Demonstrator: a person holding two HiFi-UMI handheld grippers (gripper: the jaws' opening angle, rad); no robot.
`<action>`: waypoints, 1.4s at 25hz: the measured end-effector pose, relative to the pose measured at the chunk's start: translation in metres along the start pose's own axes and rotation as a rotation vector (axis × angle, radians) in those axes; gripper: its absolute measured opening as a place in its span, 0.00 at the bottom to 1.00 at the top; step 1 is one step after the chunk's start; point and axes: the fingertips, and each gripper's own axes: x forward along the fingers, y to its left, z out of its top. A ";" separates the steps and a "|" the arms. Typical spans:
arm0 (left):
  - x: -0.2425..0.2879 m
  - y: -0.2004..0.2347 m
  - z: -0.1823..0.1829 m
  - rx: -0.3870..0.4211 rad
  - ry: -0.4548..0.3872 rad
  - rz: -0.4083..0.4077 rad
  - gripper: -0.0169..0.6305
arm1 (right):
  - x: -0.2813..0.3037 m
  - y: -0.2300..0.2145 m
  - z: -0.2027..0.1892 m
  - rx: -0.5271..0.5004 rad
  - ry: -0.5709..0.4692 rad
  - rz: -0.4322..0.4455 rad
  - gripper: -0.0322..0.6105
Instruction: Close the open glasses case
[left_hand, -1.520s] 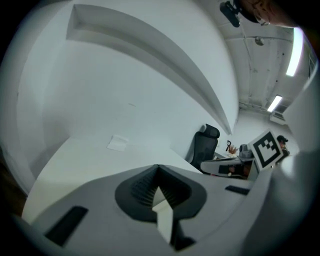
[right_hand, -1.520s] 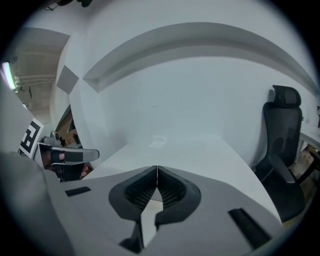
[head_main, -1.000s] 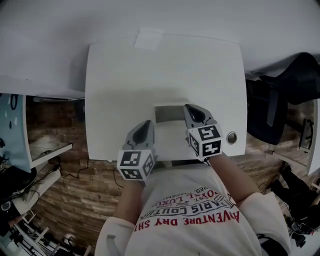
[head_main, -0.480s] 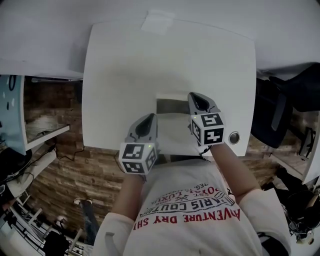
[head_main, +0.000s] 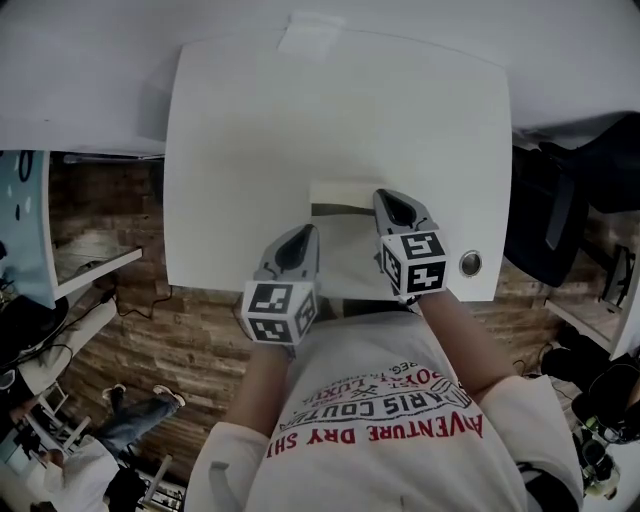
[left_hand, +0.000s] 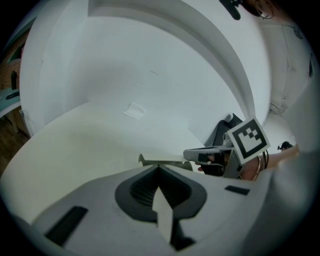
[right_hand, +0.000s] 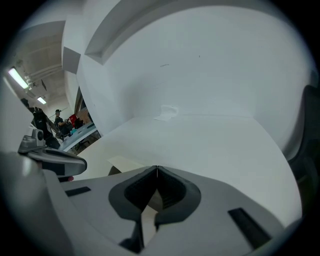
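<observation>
The cream glasses case (head_main: 345, 240) lies near the table's front edge, between my two grippers. Its lid (head_main: 340, 192) stands partly raised, and a thin dark gap shows under it. My left gripper (head_main: 300, 233) is at the case's left side, jaws shut with nothing in them. My right gripper (head_main: 389, 197) is at the lid's right end, also shut. In the left gripper view the lid's edge (left_hand: 161, 161) shows just past the closed jaw tips (left_hand: 159, 166), with the right gripper (left_hand: 207, 155) beyond. The right gripper view shows a lid corner (right_hand: 125, 163) left of the shut jaws (right_hand: 157, 167).
The white table (head_main: 250, 130) carries a pale paper patch (head_main: 312, 32) at its far edge and a round metal grommet (head_main: 470, 264) at the front right. A black chair (head_main: 565, 190) stands right of the table. Brick-patterned floor and a shelf (head_main: 90, 260) lie to the left.
The dark opening under the lid has narrowed, so the lid has come down. Both grippers stay beside the case; the head view has shifted slightly.
</observation>
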 end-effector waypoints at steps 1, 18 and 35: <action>-0.001 -0.001 -0.002 0.001 0.003 -0.002 0.02 | -0.001 0.001 -0.001 0.008 -0.005 -0.001 0.07; -0.012 0.001 -0.031 0.003 0.050 -0.024 0.02 | -0.009 0.004 -0.026 0.181 -0.109 0.001 0.07; -0.025 -0.010 0.000 0.047 -0.019 -0.055 0.02 | -0.032 0.023 -0.007 0.110 -0.106 0.027 0.07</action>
